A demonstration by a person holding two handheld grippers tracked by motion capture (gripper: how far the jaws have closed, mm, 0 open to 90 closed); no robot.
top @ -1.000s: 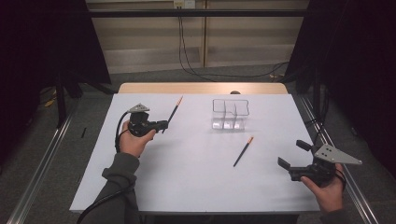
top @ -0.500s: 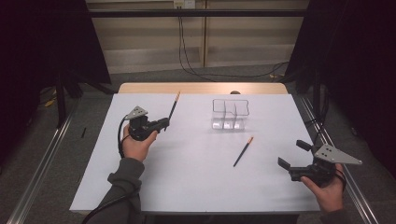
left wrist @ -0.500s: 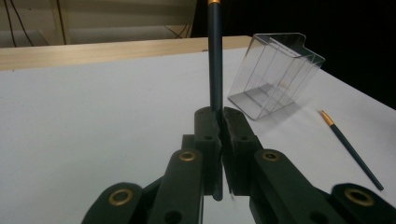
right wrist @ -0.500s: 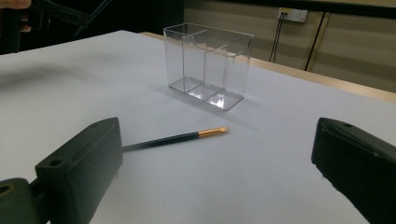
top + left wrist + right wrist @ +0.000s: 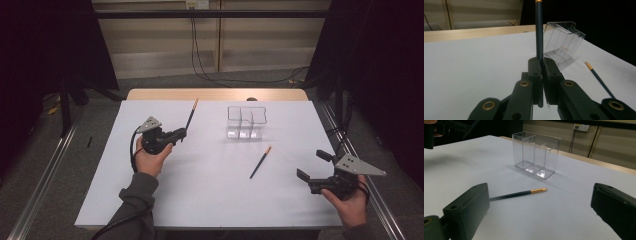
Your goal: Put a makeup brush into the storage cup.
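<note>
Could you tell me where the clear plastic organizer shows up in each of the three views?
High view: clear organizer at upper centre of the white table.
Left gripper view: organizer right of centre, behind the held pencil.
Right gripper view: organizer upper centre.
Shared landmark: loose pencil on the table.

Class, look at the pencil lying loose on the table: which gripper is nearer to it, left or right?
Right. The right gripper sits open just right of the loose pencil, facing it. The left gripper is farther off across the table, shut on another pencil.
</note>
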